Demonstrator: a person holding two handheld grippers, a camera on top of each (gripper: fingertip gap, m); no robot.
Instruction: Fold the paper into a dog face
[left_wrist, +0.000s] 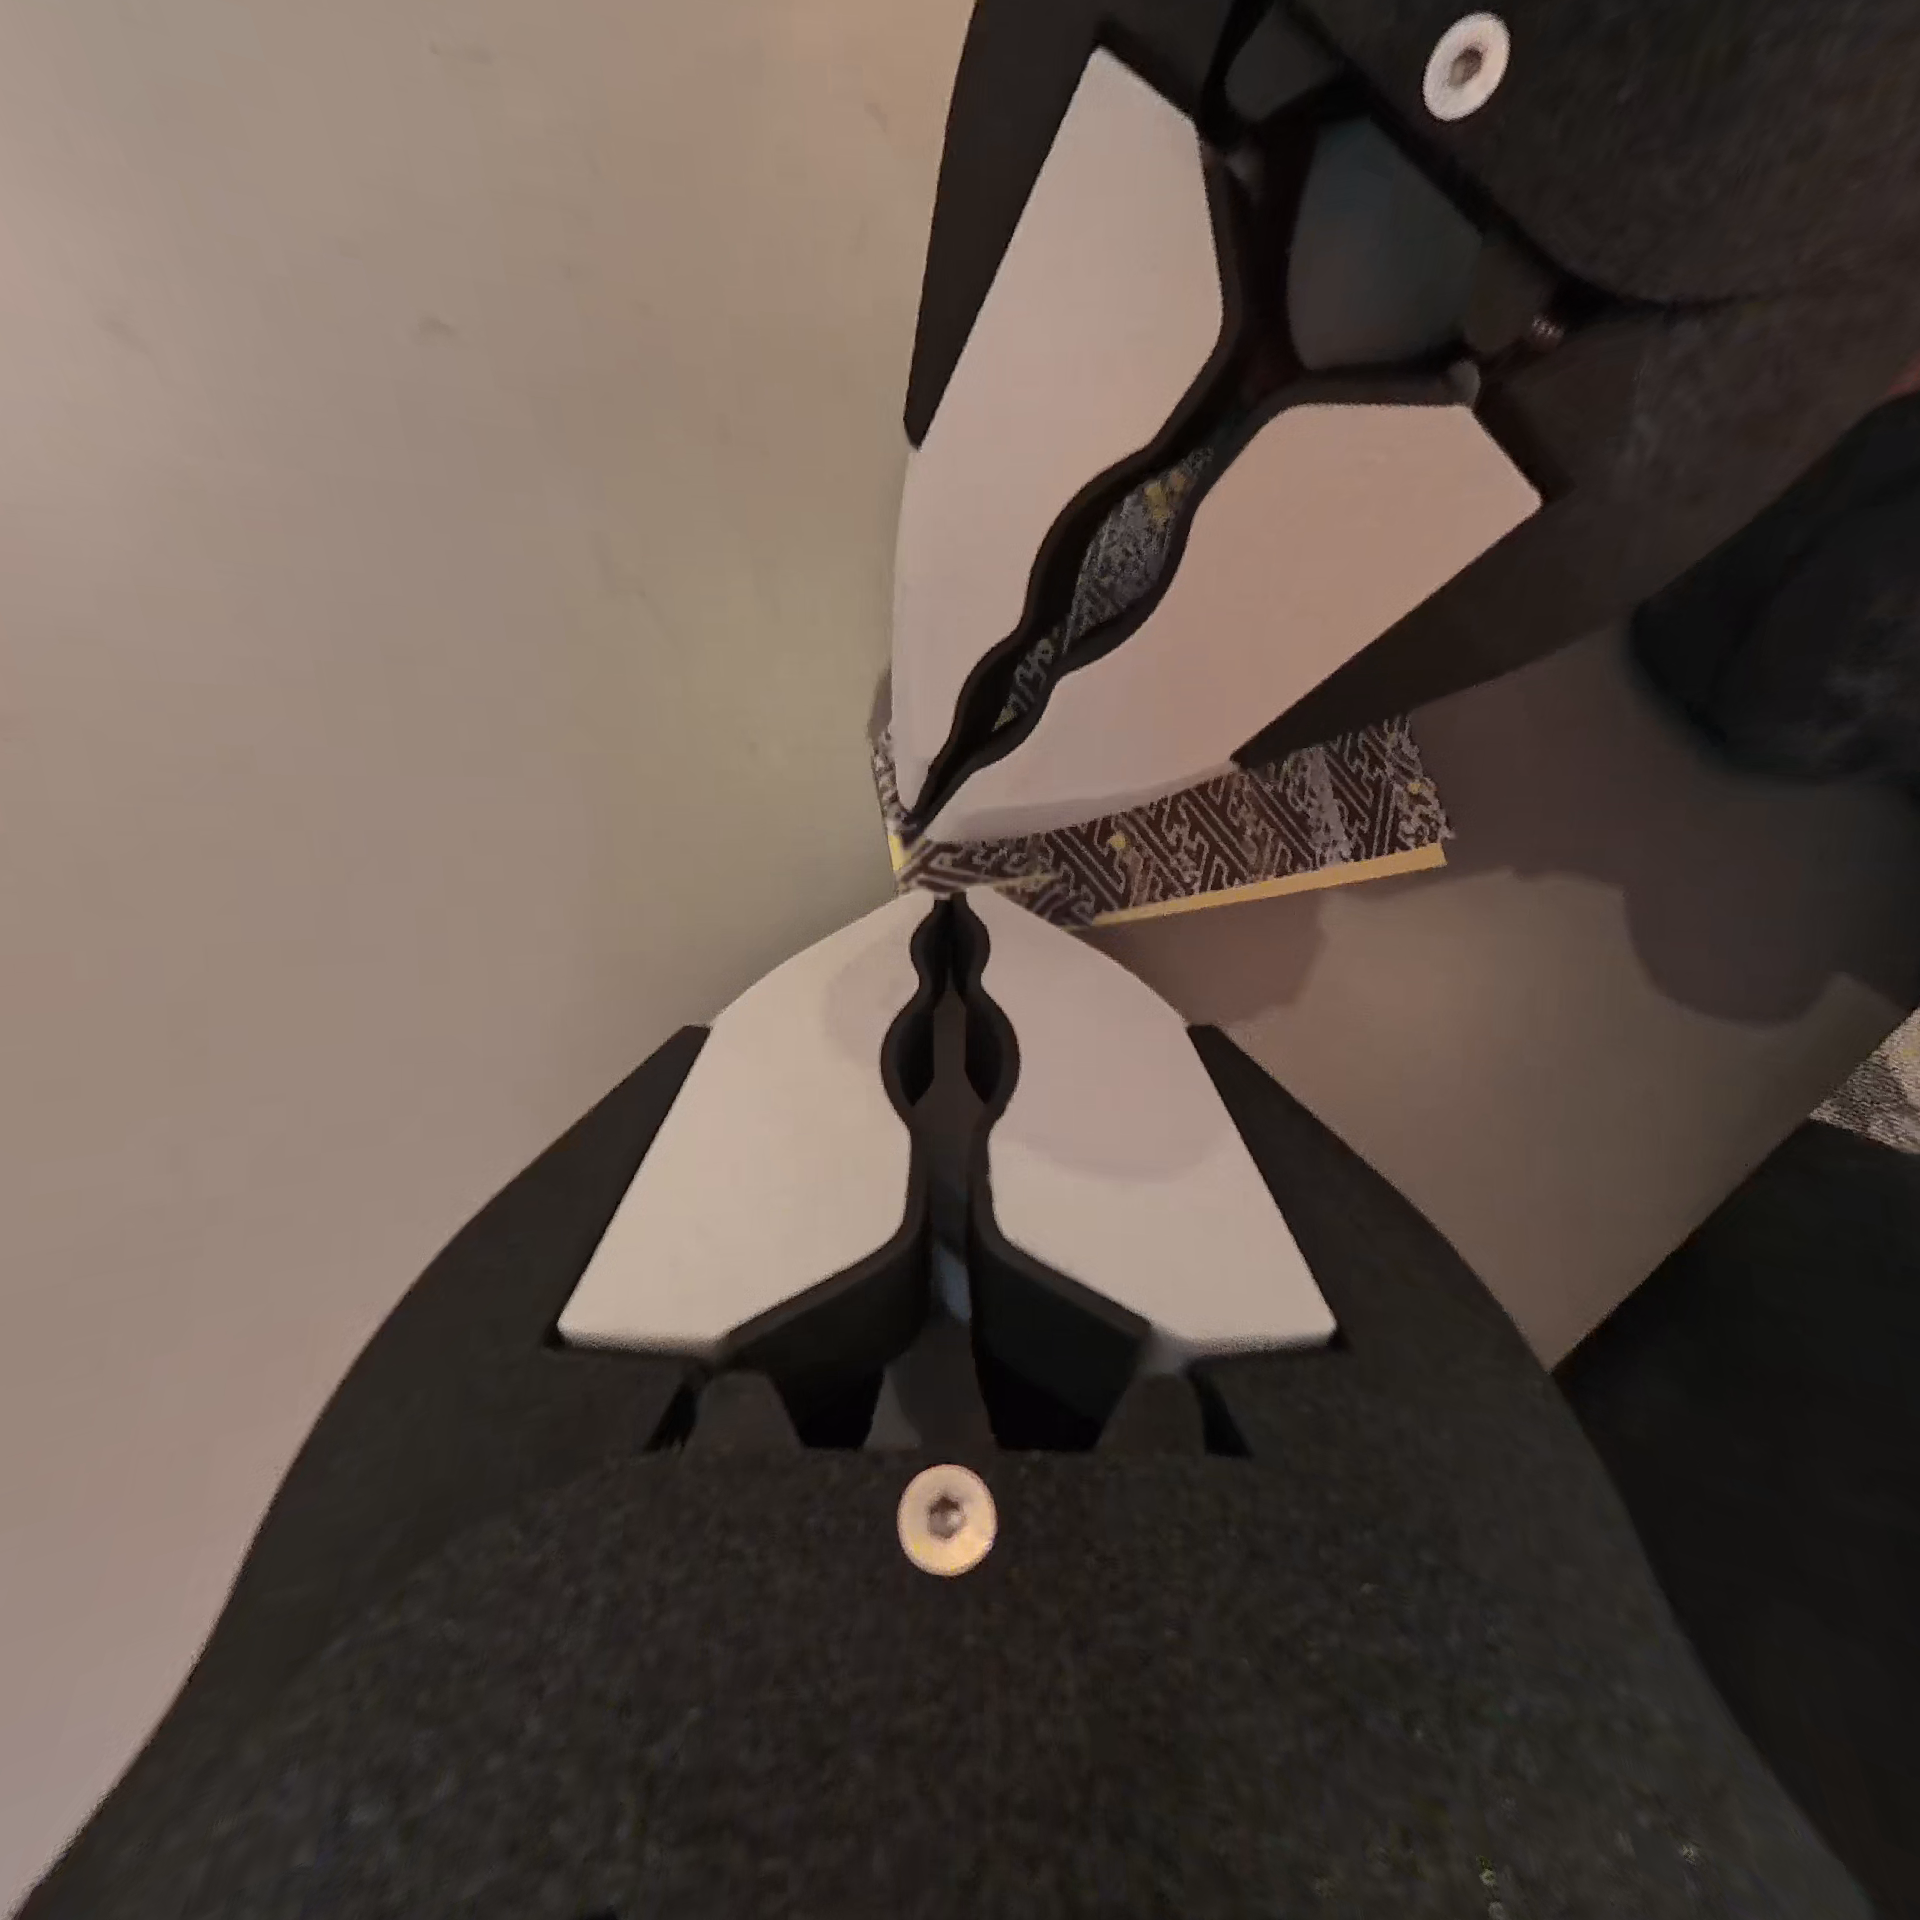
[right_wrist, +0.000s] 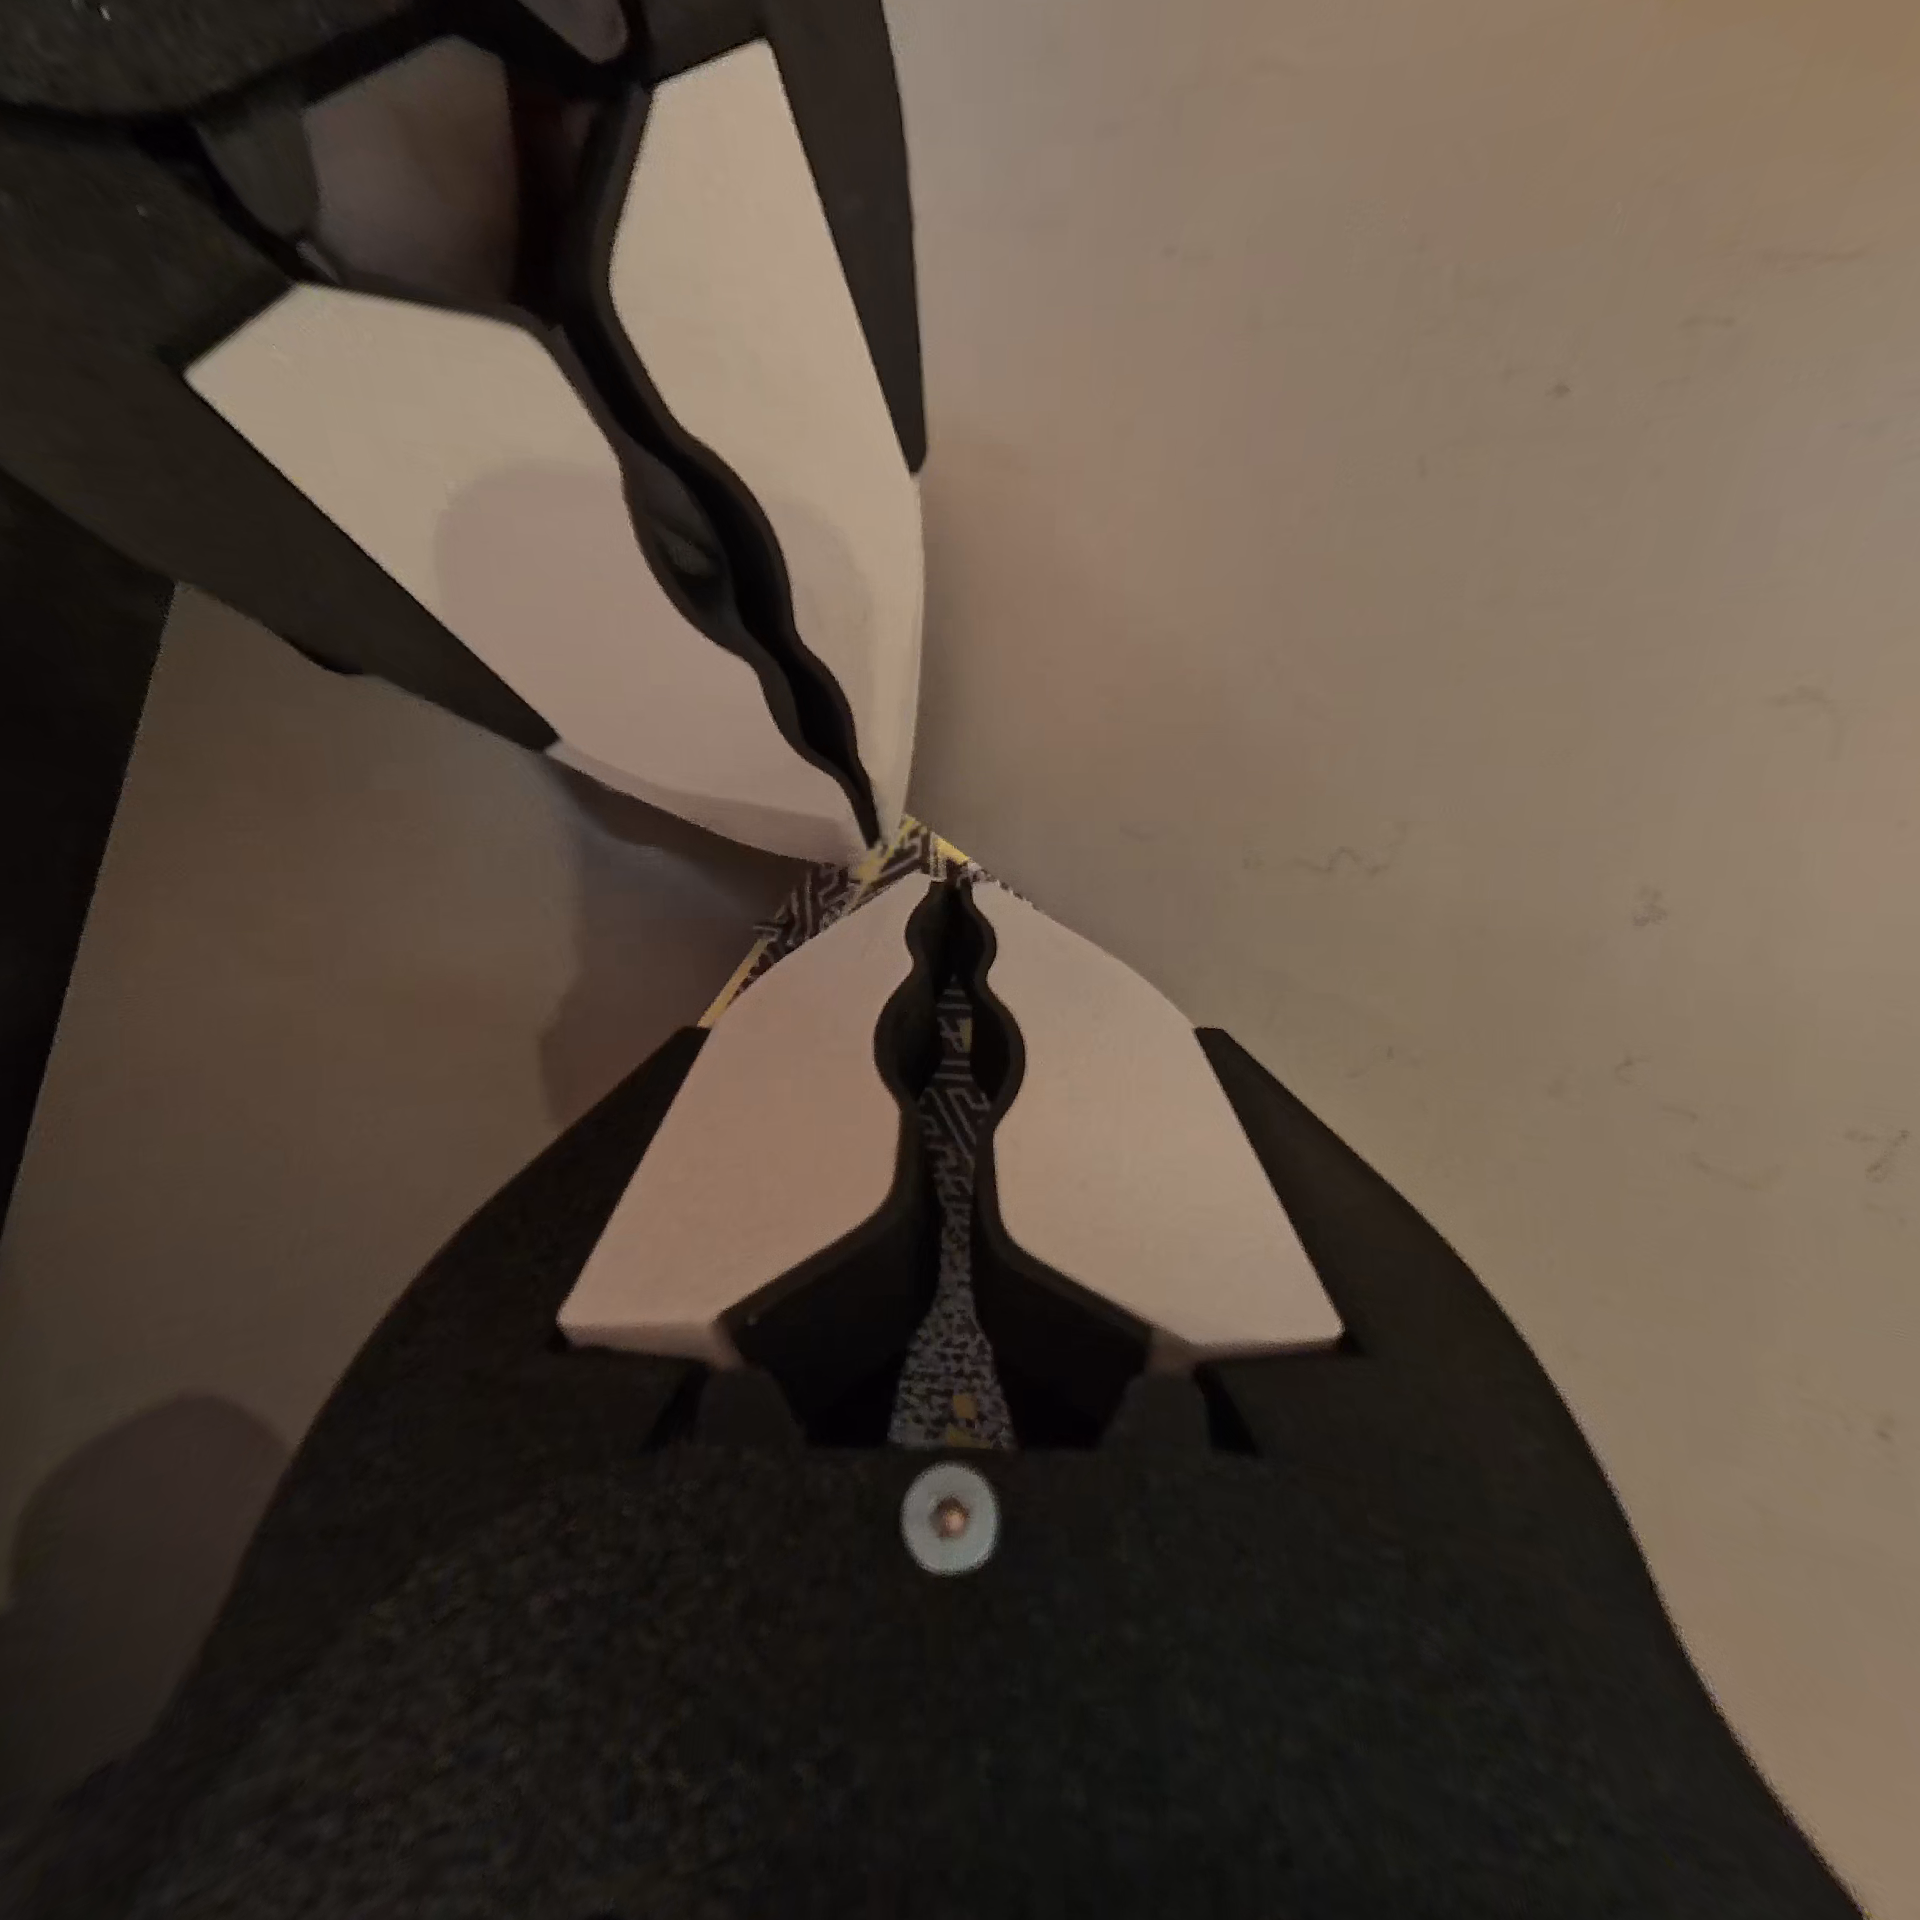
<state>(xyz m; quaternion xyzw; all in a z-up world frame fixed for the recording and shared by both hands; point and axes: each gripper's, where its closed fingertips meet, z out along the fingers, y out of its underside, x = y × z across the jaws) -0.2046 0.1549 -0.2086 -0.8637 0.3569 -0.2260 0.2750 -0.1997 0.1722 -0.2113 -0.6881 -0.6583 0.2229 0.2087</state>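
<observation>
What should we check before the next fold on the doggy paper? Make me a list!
1. Left gripper closed at the paper's corner: ok, its fingers are together, the tip right at the edge.
2. Right gripper holding the paper: ok, patterned paper runs between its shut fingers.
3. Both tips meeting at the same corner: ok, they nearly touch there.
4. Paper flat on the table: cannot tell, the grippers hide most of it.
5. Edges lined up for the fold: cannot tell, only a strip with a yellow edge shows.
6. Table around the paper free of clutter: ok in what shows.
</observation>
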